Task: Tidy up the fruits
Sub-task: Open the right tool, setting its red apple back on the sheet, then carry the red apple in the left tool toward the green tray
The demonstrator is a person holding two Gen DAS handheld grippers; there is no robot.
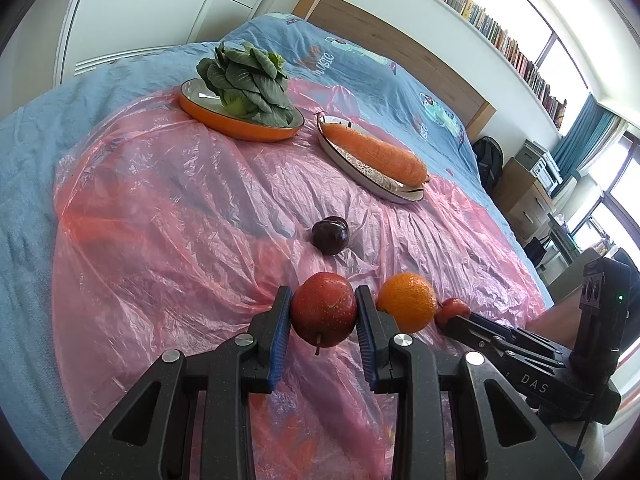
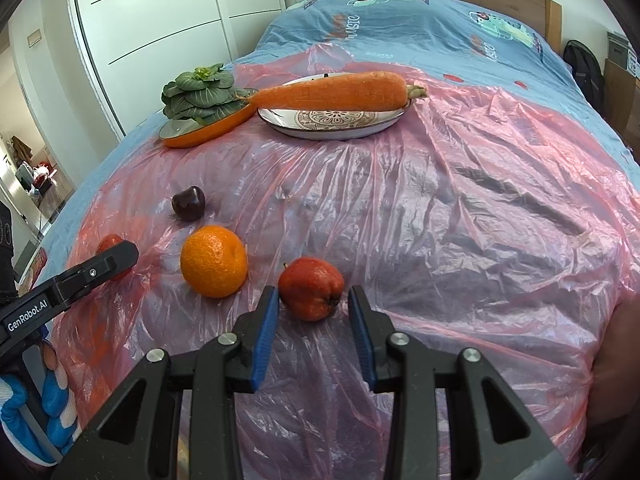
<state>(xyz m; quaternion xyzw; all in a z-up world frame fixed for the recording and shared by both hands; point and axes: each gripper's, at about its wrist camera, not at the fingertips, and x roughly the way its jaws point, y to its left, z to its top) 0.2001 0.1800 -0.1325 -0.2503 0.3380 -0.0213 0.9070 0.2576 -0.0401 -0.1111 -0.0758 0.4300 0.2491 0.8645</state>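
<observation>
A red speckled apple (image 1: 324, 309) with a short stem is clamped between the left gripper (image 1: 323, 312) pads above pink plastic sheeting (image 1: 180, 208). A second red fruit (image 2: 311, 289) lies on the sheeting between the right gripper (image 2: 313, 300), whose jaws stand apart from it. Farther off sit 1 orange (image 2: 214, 261) and 1 dark plum (image 2: 188, 203).

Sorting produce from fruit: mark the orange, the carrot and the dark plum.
orange (image 2: 214, 262): right wrist view, middle of its peel.
carrot (image 2: 336, 87): right wrist view, mid-length of its body, above the patterned plate.
dark plum (image 1: 330, 235): left wrist view, centre of its skin.
</observation>
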